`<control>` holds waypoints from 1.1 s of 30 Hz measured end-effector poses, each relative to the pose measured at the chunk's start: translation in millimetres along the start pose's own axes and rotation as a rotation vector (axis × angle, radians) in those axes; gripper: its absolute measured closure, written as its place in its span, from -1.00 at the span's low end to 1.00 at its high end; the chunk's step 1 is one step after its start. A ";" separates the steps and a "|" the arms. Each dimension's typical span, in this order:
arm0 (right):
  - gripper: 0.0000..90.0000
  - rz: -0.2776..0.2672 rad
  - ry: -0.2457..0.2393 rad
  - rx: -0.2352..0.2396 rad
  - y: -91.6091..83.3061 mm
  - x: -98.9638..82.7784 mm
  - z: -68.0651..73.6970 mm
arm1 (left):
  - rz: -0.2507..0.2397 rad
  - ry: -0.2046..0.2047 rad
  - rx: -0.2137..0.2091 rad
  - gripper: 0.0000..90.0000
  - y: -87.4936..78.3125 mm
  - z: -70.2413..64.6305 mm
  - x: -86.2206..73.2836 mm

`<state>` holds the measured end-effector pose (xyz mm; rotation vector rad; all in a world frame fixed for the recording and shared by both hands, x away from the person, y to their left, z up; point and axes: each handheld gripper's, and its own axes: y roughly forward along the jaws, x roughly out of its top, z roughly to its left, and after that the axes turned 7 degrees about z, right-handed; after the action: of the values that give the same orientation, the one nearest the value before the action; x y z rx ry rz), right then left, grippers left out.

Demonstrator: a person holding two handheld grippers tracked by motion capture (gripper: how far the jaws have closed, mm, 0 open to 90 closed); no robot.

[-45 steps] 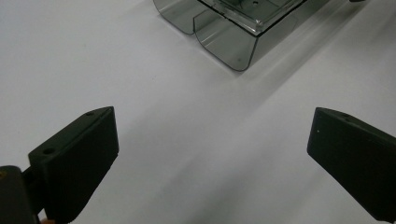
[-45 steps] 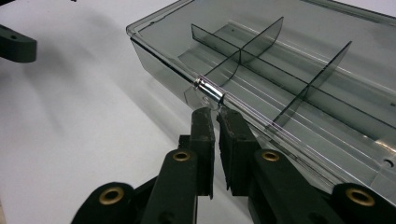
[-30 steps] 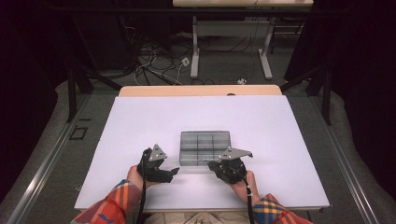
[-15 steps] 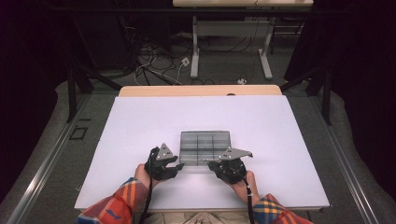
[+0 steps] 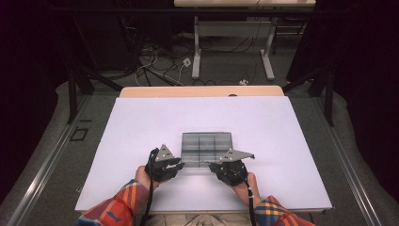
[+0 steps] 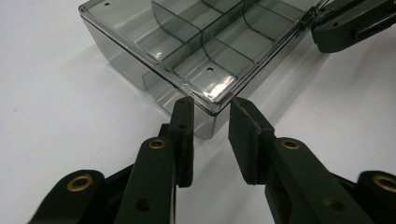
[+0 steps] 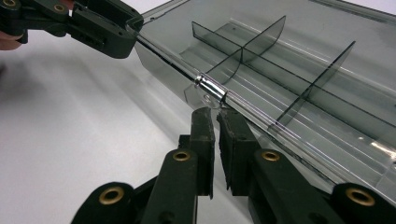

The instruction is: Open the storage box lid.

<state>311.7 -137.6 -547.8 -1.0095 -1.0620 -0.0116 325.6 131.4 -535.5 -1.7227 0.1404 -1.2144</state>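
Both grippers sit at the near edge of the clear divider box (image 5: 207, 148), mid-table. The left gripper (image 6: 210, 116) has just been closing on the front-left corner, pads not visibly pressing; the right gripper (image 7: 215, 122) is clenched under the latch (image 7: 211, 88). Next, probably: lift the lid evenly from 2 points.

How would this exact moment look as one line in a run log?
left gripper: just closing at box corner | right gripper: shut at front latch | box: lid closed, on table

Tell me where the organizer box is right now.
In the high view, the box lies closed at the table's near middle, between the left gripper and right gripper.
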 end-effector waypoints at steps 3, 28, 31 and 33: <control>0.88 0.000 0.000 0.000 0.1 -0.1 0.0 | -0.003 -0.001 -0.005 0.59 0.0 0.5 -0.3; 0.87 -0.030 0.010 -0.008 1.0 -0.1 1.2 | -0.018 -0.011 -0.011 0.55 -0.2 1.2 -1.0; 0.87 -0.034 0.009 -0.007 0.1 0.3 1.0 | -0.017 0.000 0.004 0.49 -0.5 0.6 -0.3; 0.87 -0.039 0.009 -0.008 0.0 0.4 1.1 | -0.016 -0.004 0.004 0.48 -1.0 0.0 -0.3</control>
<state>311.1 -136.7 -547.4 -0.9945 -1.0739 -0.0522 325.0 132.0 -534.9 -1.7257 0.1221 -1.2227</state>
